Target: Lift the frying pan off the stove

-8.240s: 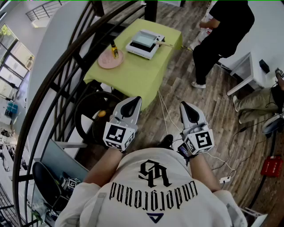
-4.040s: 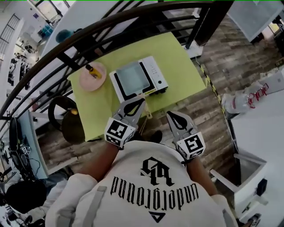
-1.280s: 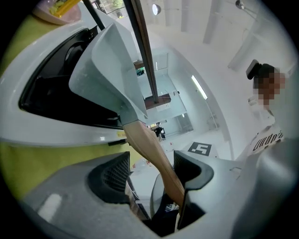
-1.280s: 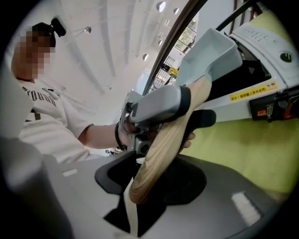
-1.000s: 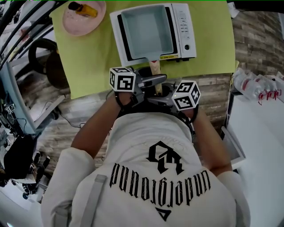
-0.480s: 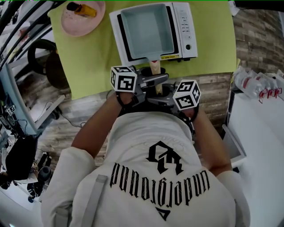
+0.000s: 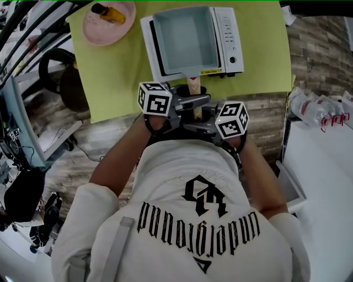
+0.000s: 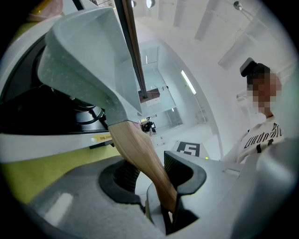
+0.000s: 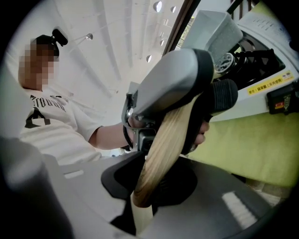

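Observation:
A square pale grey frying pan (image 7: 185, 38) sits on a white portable stove (image 7: 229, 33), and its wooden handle (image 7: 192, 85) points toward me. From the left, my left gripper (image 7: 201, 100) has its pads pressed on the handle (image 8: 140, 154). In the left gripper view the pan (image 8: 88, 60) rises just beyond my left gripper (image 8: 156, 186). Coming from the right, my right gripper (image 7: 190, 122) has the handle's end (image 9: 163, 149) between its closing jaws, with a dark gap still beside the wood. The right gripper view shows the left gripper (image 9: 173, 84) clamped higher on the handle, above my right gripper (image 9: 149, 186).
The stove stands on a green-covered table (image 7: 121, 71) near its front edge. A pink plate (image 7: 107, 16) holding a small yellow bottle lies at the back left. Black railing and a dark chair (image 7: 60, 71) are to the left, a white table with bottles (image 7: 320, 107) to the right.
Over the last second both grippers have stayed at the handle while their jaws narrowed on it. The pan rests on the stove as before.

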Demonstrator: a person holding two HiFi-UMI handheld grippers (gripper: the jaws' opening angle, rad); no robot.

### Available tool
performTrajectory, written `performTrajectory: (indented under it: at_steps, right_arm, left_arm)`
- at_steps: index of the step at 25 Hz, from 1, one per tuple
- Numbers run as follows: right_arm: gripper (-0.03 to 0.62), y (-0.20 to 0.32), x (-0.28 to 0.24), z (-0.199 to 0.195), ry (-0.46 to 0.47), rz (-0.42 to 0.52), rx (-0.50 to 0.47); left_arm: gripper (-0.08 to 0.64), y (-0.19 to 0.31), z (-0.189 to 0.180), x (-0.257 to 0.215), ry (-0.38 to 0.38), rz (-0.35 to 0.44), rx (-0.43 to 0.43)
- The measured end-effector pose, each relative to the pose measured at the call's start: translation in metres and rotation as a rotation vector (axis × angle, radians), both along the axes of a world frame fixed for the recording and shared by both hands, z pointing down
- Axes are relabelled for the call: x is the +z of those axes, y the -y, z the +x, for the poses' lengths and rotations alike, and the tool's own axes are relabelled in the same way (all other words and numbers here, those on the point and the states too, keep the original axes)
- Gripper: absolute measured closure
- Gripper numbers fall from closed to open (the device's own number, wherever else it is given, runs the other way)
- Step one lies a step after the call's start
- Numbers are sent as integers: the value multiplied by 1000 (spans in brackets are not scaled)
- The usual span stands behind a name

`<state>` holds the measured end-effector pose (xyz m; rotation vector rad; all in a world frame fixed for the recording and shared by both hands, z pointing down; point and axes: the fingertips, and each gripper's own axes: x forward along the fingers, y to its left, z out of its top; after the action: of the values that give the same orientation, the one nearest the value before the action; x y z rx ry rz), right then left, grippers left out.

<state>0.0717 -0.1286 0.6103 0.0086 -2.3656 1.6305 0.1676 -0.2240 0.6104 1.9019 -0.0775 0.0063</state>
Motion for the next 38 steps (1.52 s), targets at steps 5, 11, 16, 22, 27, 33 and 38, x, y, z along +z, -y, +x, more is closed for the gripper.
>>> performTrajectory:
  at_steps: [5, 11, 16, 22, 27, 33, 38]
  right_arm:
    - [523, -8, -20, 1, 22, 46, 7]
    - [521, -19, -50, 5, 51, 110, 26]
    - [520, -30, -70, 7, 62, 187, 28]
    - [517, -54, -91, 13, 78, 238, 23]
    - [512, -81, -108, 10, 92, 278, 12]
    - [508, -94, -126, -6, 108, 304, 13]
    - [508, -104, -132, -15, 109, 324, 28]
  left_arm:
    - [387, -8, 2, -22, 23, 50, 12]
    - [383, -22, 8, -54, 47, 114, 30]
    - [383, -34, 10, -81, 55, 191, 29]
    - [380, -58, 17, -103, 73, 233, 34]
    - [380, -84, 11, -121, 79, 253, 12]
    - [380, -97, -4, -139, 90, 274, 20]
    - [379, -109, -11, -148, 83, 296, 36]
